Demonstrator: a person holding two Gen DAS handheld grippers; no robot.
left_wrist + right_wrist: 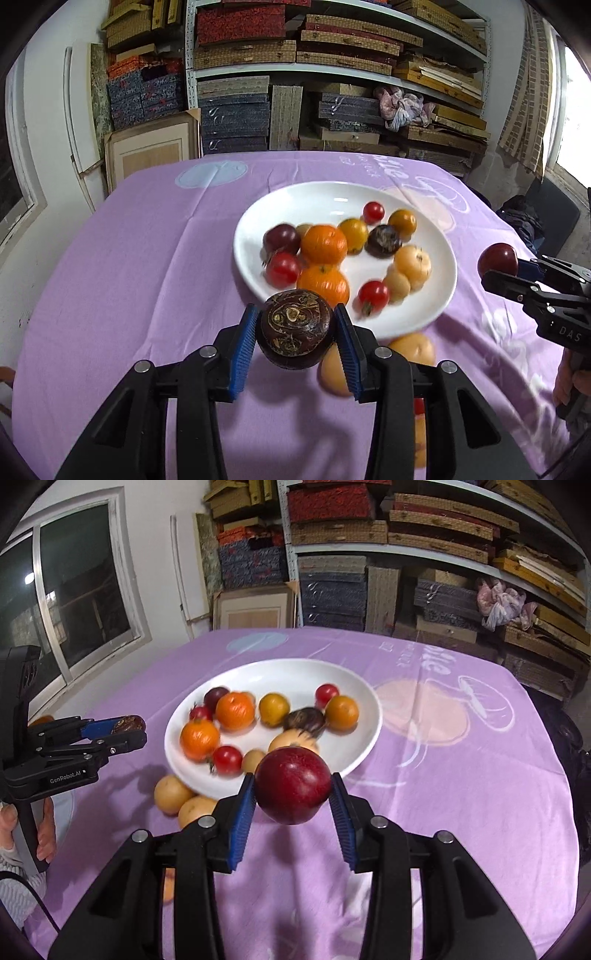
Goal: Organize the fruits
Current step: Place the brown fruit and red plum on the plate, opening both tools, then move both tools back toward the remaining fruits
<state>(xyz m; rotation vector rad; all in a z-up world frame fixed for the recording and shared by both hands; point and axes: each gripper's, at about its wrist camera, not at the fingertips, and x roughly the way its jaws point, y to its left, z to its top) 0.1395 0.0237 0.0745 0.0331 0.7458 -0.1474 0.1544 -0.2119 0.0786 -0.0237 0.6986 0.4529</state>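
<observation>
1. Two grippers are hovering above the purple tablecloth [129, 258], each clamping one fruit just short of the white plate [258, 206].
2. Left gripper [295, 328] is squeezing a dark brown water chestnut [295, 328] between its blue pads.
3. Right gripper [293, 799] is pinching a dark red plum [293, 784].
4. Tomatoes, oranges and pale fruits are lying on the plate; two tan fruits [173, 794] are sitting on the cloth, touching its near rim.

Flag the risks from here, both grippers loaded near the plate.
1. The plate is already crowded; dropping the plum from the right hand-held gripper could knock fruit rolling off.
2. The chestnut in the left hand-held gripper is round and could slip out.
3. Two yellow fruits beside the plate could get bumped.
</observation>
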